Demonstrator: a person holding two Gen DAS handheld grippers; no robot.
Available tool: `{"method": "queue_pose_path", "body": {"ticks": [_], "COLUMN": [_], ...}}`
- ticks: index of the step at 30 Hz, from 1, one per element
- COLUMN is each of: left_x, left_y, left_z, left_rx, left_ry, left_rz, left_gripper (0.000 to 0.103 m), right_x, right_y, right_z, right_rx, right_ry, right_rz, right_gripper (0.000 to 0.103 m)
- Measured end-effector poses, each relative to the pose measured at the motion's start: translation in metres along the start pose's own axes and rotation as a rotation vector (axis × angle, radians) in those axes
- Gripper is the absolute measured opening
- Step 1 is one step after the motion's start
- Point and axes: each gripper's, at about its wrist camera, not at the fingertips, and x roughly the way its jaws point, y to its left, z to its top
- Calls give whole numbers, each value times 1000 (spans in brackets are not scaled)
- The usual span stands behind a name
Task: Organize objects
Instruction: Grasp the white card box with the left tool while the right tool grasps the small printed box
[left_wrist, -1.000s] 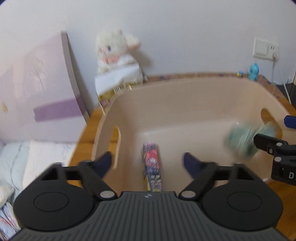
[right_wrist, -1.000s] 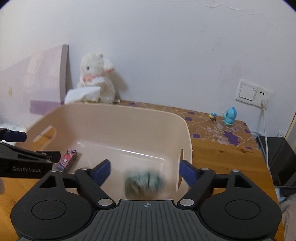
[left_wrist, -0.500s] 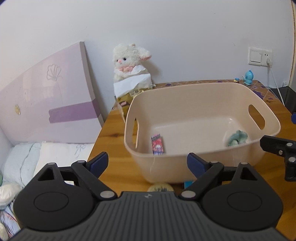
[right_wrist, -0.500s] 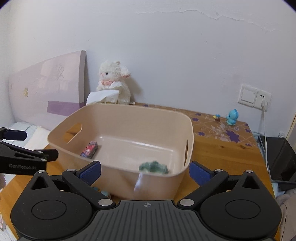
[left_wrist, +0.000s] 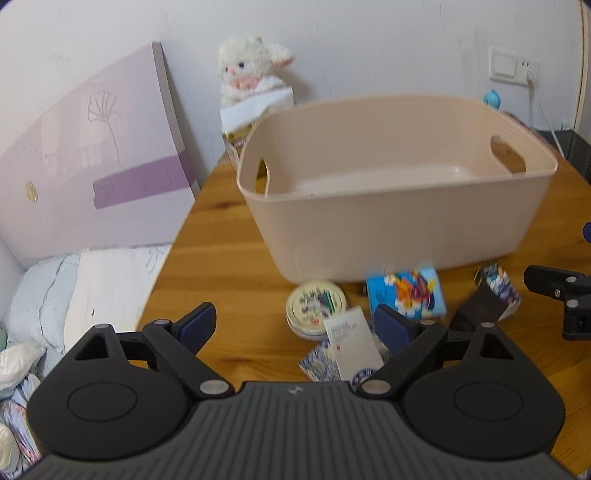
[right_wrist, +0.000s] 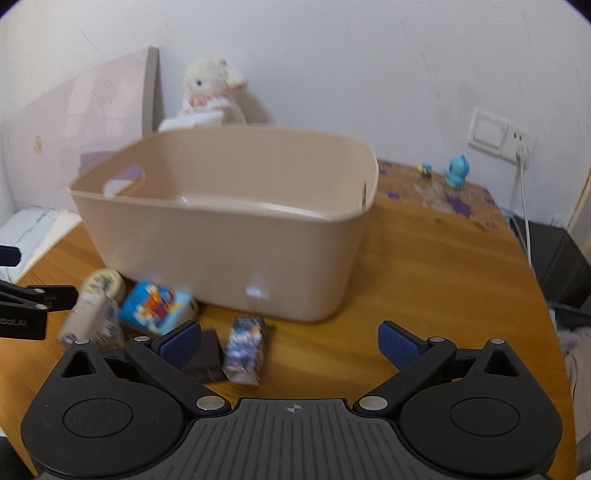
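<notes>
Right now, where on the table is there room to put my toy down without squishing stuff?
Bare wood shows right of the beige bin, stretching to the table's edge, and left of the bin beside the purple board. In front of the bin it's crowded: round tin, blue box, white card and small carton.

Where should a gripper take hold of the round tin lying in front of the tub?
Probably from above, fingers across the round tin's rim. It lies flat on the table, a white card leaning on its near edge, so its left and far sides look freer.
</notes>
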Motion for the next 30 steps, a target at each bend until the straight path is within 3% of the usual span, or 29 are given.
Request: {"method": "queue_pose_path", "body": {"ticks": [6,14,21,30], "left_x": [24,36,36,36], "left_y": [0,2,4,7], "left_z": [-11,-12,-17,-16], "left_rx": [-44,-84,-101,-112], "left_ry": [71,110,113,122], "left_rz": [-28,-106,-105,-102], "left_gripper": [93,93,90,83], "right_x": [24,34,42,41], "right_y": [-3,-4,-9,3], "right_z": [-11,-12,-9,-9], "right_rx": [21,56,113,68], "right_ry": [40,28,33,29], "right_rz": [-3,24,51,86], "right_gripper": [103,103,102,99]}}
